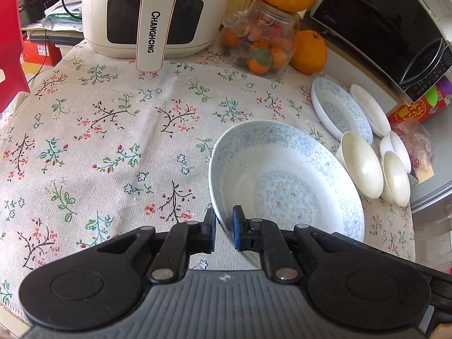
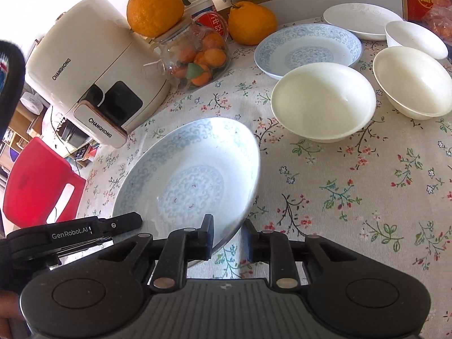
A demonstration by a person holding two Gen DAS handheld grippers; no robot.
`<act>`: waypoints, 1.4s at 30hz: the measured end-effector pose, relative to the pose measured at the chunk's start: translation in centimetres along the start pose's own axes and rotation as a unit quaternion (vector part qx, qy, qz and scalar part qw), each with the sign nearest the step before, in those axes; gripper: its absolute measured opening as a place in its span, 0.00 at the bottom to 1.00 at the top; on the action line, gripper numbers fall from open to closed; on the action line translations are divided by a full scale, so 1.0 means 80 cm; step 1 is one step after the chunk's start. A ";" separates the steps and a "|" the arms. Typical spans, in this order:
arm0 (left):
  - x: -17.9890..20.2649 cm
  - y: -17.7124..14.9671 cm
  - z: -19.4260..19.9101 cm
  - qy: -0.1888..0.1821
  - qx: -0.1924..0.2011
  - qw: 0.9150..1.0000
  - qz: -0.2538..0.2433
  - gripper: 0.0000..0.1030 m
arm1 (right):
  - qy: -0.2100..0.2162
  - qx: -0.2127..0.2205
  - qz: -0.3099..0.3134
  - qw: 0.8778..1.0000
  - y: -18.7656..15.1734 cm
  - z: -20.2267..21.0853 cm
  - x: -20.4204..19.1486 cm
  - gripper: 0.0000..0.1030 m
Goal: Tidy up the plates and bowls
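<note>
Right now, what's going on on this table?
A person holding a gripper in each hand is sorting dishes on a floral tablecloth. The left gripper is shut on the rim of a big blue-patterned plate, which sits tilted. The right gripper has its fingers either side of the same plate's rim, with a gap showing. A second patterned plate, a white plate and three white bowls wait at the back.
</note>
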State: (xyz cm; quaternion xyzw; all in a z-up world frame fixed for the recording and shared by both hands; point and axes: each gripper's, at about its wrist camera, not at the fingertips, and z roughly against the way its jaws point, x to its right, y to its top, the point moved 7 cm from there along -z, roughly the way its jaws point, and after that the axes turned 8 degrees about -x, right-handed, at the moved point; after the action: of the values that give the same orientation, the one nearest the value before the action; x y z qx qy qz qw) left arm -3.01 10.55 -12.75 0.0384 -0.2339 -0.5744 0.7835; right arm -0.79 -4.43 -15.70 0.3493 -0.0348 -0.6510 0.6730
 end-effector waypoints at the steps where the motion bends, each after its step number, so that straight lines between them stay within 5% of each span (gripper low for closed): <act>1: 0.001 -0.004 -0.002 0.000 -0.003 1.000 -0.004 0.10 | -0.003 -0.004 0.002 1.000 -0.004 -0.001 0.002 0.17; 9: 0.008 -0.032 -0.027 0.043 -0.015 0.998 -0.045 0.11 | -0.031 -0.045 0.015 0.998 -0.025 -0.023 0.018 0.16; 23: 0.009 -0.033 -0.029 0.059 -0.014 0.997 -0.057 0.13 | -0.045 -0.069 0.019 0.996 -0.018 -0.030 0.017 0.16; 42: 0.010 0.001 -0.003 0.118 0.056 0.989 -0.073 0.23 | -0.094 -0.006 0.054 0.994 0.009 -0.001 0.025 0.23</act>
State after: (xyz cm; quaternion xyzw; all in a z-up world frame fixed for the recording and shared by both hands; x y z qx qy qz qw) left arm -2.64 9.81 -12.66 0.1667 -0.1678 -0.6078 0.7580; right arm 0.19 -6.26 -16.17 0.2804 -0.1127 -0.6434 0.7034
